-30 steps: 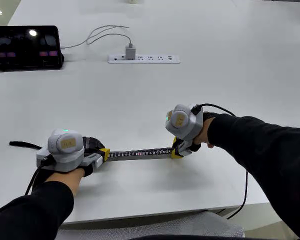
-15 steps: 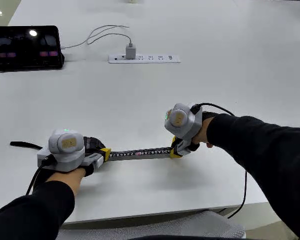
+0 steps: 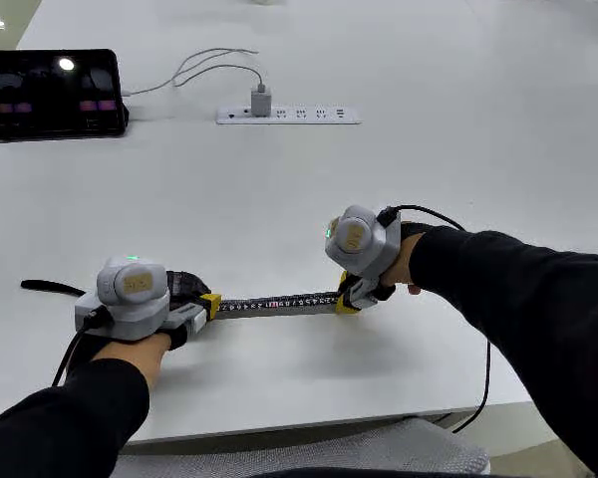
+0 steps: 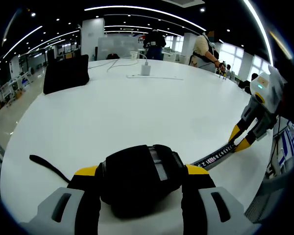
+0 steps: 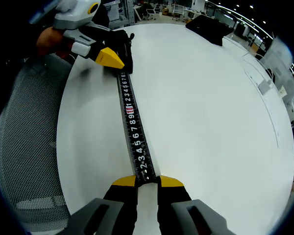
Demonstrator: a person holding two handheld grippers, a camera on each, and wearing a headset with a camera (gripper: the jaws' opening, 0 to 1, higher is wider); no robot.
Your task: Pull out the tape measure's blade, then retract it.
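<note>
Two grips — left tool clamps tape measure, right tool blade.

The left gripper lies low and level, its jaws closed round the tape measure's case (yellow tips flank it on either side). The right gripper tilts steeply downward, jaws pinched on the end of the blade. The left sleeve and the right sleeve, both dark, reach forward, well apart.
</note>
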